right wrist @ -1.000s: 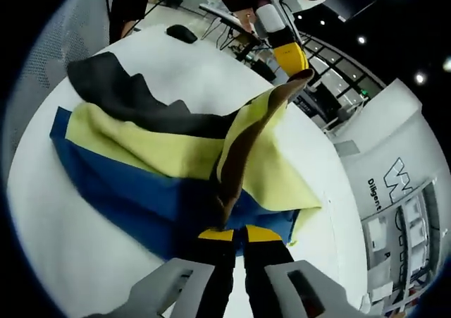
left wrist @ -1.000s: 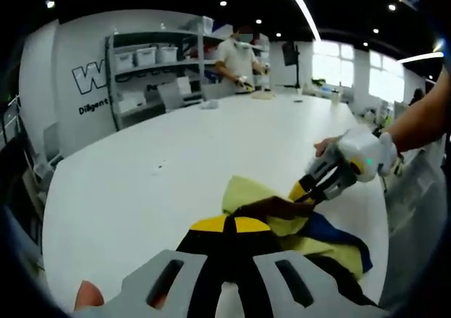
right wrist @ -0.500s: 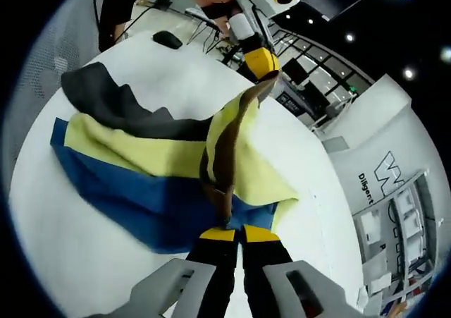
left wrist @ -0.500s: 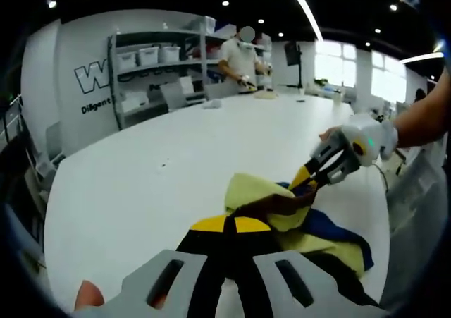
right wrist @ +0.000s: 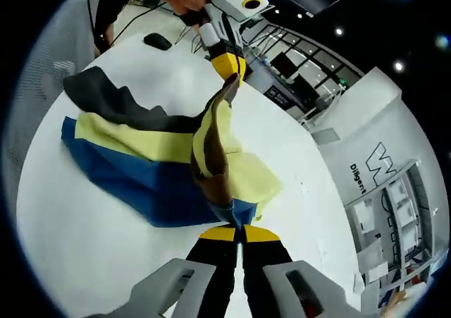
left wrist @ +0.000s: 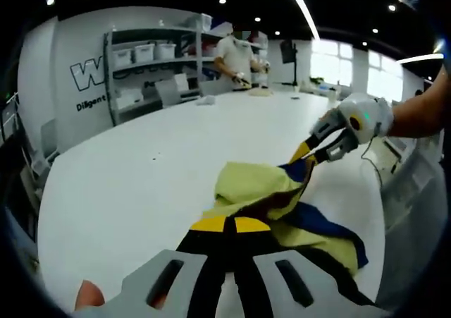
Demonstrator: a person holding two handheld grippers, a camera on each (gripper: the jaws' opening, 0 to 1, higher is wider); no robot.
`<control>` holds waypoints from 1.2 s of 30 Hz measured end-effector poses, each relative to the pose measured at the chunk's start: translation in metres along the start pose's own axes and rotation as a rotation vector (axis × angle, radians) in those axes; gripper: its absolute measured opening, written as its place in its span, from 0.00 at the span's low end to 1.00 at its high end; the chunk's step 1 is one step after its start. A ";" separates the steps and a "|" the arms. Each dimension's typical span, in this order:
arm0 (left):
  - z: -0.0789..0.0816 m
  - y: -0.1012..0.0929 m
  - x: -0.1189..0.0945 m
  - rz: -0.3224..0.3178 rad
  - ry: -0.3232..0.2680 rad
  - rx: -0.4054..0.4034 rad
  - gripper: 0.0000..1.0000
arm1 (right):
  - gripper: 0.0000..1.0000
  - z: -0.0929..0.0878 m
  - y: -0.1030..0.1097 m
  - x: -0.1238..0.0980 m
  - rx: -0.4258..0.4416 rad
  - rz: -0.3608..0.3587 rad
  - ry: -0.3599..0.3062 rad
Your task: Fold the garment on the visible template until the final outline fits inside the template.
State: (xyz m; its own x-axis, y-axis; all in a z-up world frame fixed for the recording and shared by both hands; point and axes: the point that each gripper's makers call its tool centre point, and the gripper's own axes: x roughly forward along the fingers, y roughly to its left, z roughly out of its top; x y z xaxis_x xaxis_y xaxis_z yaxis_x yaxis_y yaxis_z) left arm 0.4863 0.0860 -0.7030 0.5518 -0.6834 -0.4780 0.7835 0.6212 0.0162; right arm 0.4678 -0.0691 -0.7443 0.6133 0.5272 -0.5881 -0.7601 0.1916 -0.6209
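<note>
A garment (right wrist: 134, 140) with yellow, blue, black and brown panels lies partly on the white table (right wrist: 77, 254). One brown-and-yellow edge is lifted off the table and stretched between both grippers. My right gripper (right wrist: 232, 233) is shut on the near end of that edge. My left gripper (right wrist: 227, 68), held by a hand, is shut on the far end above the cloth. In the left gripper view, my left gripper (left wrist: 225, 225) pinches the garment (left wrist: 246, 182) at the bottom. There the right gripper (left wrist: 304, 154) holds the raised corner at the right.
Grey shelves with white bins (left wrist: 151, 53) stand at the back left, with a person (left wrist: 236, 56) at the table's far end. A dark mouse (right wrist: 156, 41) and cables lie beyond the garment. The wide white table (left wrist: 134, 170) stretches left.
Both grippers have raised the held edge higher and pulled it tauter between them. More of the garment now hangs off the table, while the black and blue parts stay down.
</note>
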 end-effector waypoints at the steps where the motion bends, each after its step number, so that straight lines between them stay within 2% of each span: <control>1: -0.002 -0.004 -0.002 -0.005 0.005 0.003 0.00 | 0.00 0.001 0.002 -0.002 0.000 0.004 -0.001; 11: -0.022 -0.035 -0.017 -0.050 0.033 0.020 0.00 | 0.00 0.010 0.029 -0.029 -0.021 0.052 -0.002; 19: -0.033 -0.068 -0.032 -0.105 0.055 0.047 0.00 | 0.00 0.021 0.061 -0.053 0.000 0.180 0.001; 22: -0.036 -0.077 -0.038 -0.126 0.066 0.059 0.00 | 0.00 0.023 0.077 -0.062 0.006 0.261 0.010; 27: -0.036 -0.090 -0.050 -0.163 0.080 0.082 0.00 | 0.00 0.032 0.091 -0.076 0.020 0.340 -0.001; 31: -0.032 -0.090 -0.052 -0.175 0.081 0.095 0.00 | 0.00 0.036 0.090 -0.079 0.031 0.367 -0.005; 36: -0.021 -0.075 -0.045 -0.151 0.067 0.085 0.00 | 0.00 0.035 0.071 -0.071 0.052 0.336 0.004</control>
State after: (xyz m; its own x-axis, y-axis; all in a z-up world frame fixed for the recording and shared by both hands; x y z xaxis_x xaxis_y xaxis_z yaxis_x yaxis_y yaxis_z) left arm 0.3965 0.0787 -0.7011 0.4082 -0.7373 -0.5383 0.8788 0.4770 0.0131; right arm 0.3626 -0.0636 -0.7283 0.3276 0.5651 -0.7572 -0.9296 0.0496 -0.3651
